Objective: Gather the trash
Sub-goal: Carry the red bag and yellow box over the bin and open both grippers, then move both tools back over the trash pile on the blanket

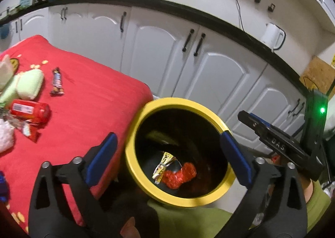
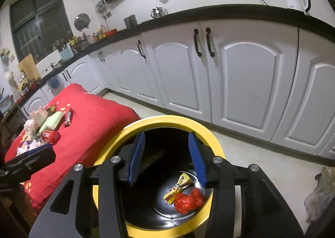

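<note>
**Two wrappers in the bin, rest of the trash waiting on the table**

Both grippers hang over the yellow-rimmed bin, which sits right against the corner of the red-covered table, I'd guess so stuff only has a short trip from cloth to bin. The left gripper has its jaws spread wide with nothing between them. The right gripper is also parted and empty, fingers pointing straight down the opening, which looks like a drop position to me.

At the bottom of the bin lie a crumpled red wrapper and a yellow-and-silver wrapper, touching each other.

Plenty left on the table: a red bottle lying on its side, a candy bar, pale green packets, plus some white crumpled bits at the edge.

Readable text: only "DAS" on the right gripper's body in the left view. The bottle's white label and the candy bar print are too blurry to read.
</note>
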`<state>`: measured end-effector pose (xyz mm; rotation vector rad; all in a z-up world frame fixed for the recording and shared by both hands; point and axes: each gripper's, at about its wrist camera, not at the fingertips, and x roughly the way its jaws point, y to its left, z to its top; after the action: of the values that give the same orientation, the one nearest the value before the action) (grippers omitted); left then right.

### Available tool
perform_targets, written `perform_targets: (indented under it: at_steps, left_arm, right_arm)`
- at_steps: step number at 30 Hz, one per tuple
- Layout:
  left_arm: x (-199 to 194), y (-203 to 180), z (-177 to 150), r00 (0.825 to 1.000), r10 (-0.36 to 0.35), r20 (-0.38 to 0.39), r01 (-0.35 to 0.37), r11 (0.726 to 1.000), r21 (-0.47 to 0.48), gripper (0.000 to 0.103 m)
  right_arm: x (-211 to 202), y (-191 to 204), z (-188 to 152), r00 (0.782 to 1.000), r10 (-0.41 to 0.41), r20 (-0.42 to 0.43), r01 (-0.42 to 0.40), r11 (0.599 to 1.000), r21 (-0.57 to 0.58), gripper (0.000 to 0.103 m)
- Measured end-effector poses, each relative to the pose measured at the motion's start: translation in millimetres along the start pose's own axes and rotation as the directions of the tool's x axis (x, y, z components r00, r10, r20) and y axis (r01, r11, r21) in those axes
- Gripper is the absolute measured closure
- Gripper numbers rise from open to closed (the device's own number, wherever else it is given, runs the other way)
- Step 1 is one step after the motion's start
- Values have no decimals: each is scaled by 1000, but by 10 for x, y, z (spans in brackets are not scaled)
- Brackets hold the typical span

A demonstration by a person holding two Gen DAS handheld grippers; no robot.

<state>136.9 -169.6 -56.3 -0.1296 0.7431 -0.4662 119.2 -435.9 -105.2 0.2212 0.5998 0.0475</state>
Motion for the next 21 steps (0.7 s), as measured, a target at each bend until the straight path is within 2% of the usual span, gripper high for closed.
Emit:
perform_targets:
  at_steps: [6, 13, 21]
  left_arm:
    - [-237, 162, 98, 996, 50, 76, -48, 998, -29, 11]
    - [-577, 395, 153, 980, 109, 168, -99, 993, -70, 11]
    - [-858, 642, 141, 962, 160, 219, -137, 984, -115, 11]
  right_arm:
    - [-101, 259, 36, 998, 57, 28, -56, 998, -38, 54]
    - [-217, 607, 85, 990, 131, 56, -126, 988, -84, 49]
    - [-285, 1031, 98, 976, 208, 59, -197, 969, -152, 45]
